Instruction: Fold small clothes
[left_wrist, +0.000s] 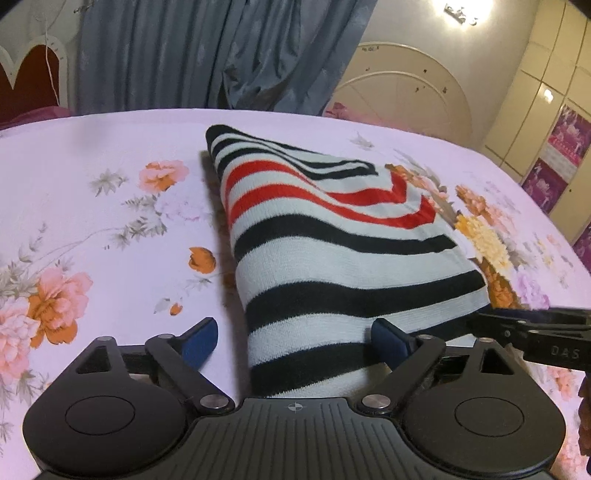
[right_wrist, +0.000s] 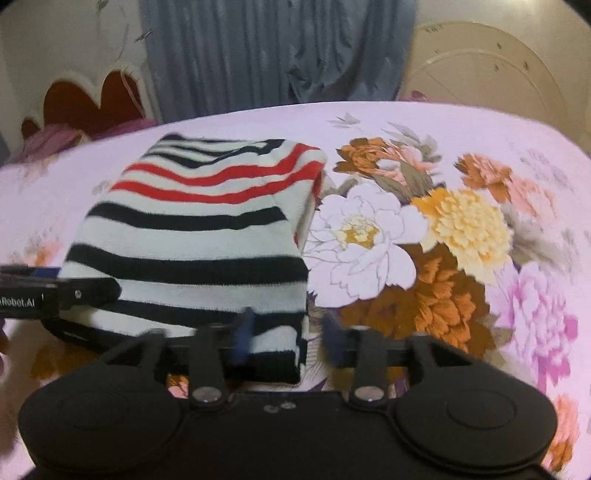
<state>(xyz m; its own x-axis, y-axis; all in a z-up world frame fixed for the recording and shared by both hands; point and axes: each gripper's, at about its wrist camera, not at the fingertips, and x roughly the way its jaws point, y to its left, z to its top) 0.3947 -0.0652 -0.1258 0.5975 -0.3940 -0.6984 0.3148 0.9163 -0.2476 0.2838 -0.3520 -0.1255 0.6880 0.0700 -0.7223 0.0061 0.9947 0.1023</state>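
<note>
On the flowered pink bedsheet (left_wrist: 110, 155), a folded striped sweater (left_wrist: 332, 236) is laid flat, its black, white and red bands running crosswise. In the left wrist view its left folded edge is seen running from the far corner down to the near end, with open sheet to the left of it; its right edge lies over printed flowers. In the right wrist view the sweater (right_wrist: 192, 236) fills the left half, its right edge stacked in visible layers, and broad bare sheet (right_wrist: 480, 133) is left to the right and beyond. A blue curtain (left_wrist: 207, 55) and a cream wardrobe (left_wrist: 554, 92) are seen past the far edge of the bed.

The left tongs (left_wrist: 295, 341) are spread wide, unclenched, with the near end of the sweater lying between the blue pads (left_wrist: 201, 341); whether the right pad touches the knit cannot be told. The right tongs (right_wrist: 286, 336) are likewise parted, blurred, the left pad (right_wrist: 243, 332) set over the sweater's near right corner and the other over bare sheet; nothing is gripped. Each tool is glimpsed at the edge of the other's view, just beside the sweater's near end.
</note>
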